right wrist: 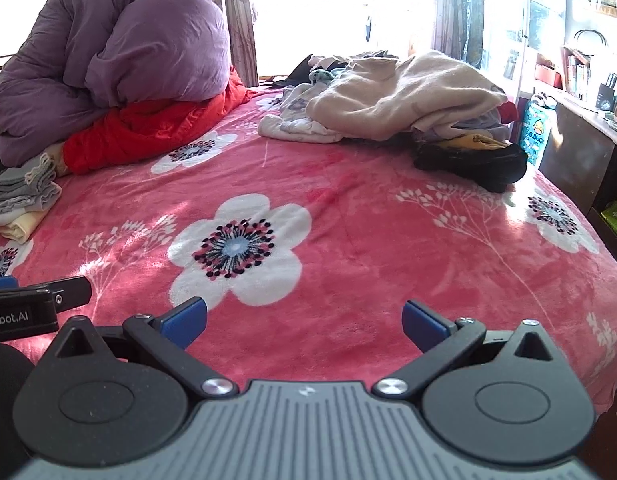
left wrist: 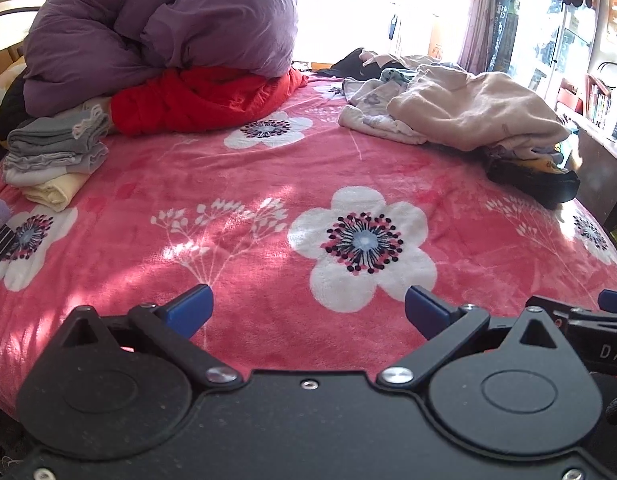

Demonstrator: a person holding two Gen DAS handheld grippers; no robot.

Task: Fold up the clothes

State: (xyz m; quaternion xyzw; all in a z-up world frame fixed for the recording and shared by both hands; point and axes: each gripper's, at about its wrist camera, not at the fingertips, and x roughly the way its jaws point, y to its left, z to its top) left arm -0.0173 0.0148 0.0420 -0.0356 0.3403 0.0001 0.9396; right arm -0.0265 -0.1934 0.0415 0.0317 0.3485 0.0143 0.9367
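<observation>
A heap of unfolded clothes lies at the bed's far right, topped by a beige garment (left wrist: pixel 480 110) (right wrist: pixel 404 94), with a pale printed piece (left wrist: pixel 372 120) (right wrist: pixel 296 124) and a black item (left wrist: pixel 536 182) (right wrist: pixel 472 166) at its edges. A stack of folded grey and cream clothes (left wrist: pixel 54 156) (right wrist: pixel 22 200) sits at the left. My left gripper (left wrist: pixel 308 312) hovers open over the near part of the pink blanket, nothing between its fingers. My right gripper (right wrist: pixel 304 322) is also open and holds nothing, level with the left one. Both are far from the heap.
A pink floral blanket (left wrist: pixel 268 200) (right wrist: pixel 348 216) covers the bed. A purple duvet (left wrist: pixel 160 20) (right wrist: pixel 108 52) rests on a red quilt (left wrist: pixel 196 100) (right wrist: pixel 148 128) at the back left. A shelf with books (right wrist: pixel 588 80) and a dark cabinet (right wrist: pixel 576 160) line the right.
</observation>
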